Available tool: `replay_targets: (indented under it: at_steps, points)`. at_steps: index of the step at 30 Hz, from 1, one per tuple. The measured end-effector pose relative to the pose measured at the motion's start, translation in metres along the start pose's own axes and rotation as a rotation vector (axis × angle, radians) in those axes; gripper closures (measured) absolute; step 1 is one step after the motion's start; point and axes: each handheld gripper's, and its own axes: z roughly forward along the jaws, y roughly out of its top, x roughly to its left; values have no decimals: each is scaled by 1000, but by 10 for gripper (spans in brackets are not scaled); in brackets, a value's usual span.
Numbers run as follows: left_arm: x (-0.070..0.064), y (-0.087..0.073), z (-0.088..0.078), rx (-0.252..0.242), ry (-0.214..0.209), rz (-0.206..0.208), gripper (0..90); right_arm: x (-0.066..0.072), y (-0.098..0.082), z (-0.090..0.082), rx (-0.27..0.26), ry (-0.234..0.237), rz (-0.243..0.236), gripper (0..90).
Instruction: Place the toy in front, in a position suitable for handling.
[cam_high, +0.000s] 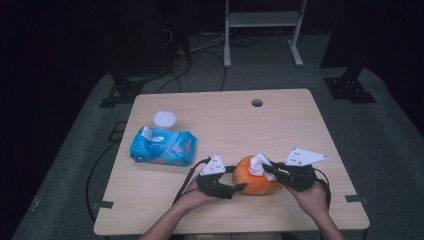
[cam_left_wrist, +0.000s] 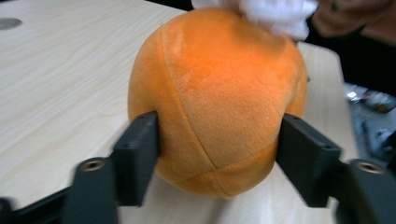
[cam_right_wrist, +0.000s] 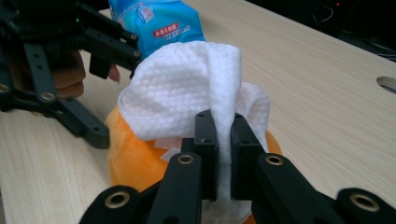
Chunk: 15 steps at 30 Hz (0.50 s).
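Orange plush ball (cam_left_wrist: 219, 100) top hidden by wipe (cam_right_wrist: 187, 88) | right claw (cam_right_wrist: 223, 154) pinches wipe | left claw (cam_left_wrist: 217, 154) straddles ball

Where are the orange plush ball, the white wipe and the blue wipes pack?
orange plush ball (cam_left_wrist: 219, 102), left gripper view, on its front seamed face.
white wipe (cam_right_wrist: 177, 93), right gripper view, on its bunched upper fold.
blue wipes pack (cam_high: 167, 150), high view, on its printed top.
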Motion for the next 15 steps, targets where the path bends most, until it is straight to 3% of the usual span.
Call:
replay_targets:
  at_steps: [1,6,9,12,15]
  points:
    - [1,0,1,-6,-19,-13,217,2,0,1,7,0,-6,835]
    - [0,2,1,-22,10,-4,120,21,4,13,12,71,-38,835]
    - [-2,0,-2,6,35,54,185,34,8,21,34,78,-101,834]
    - [3,-3,-5,35,42,52,274,26,8,20,25,86,-82,835]
    - [9,-5,-8,45,36,26,288,18,3,14,28,52,-75,836]
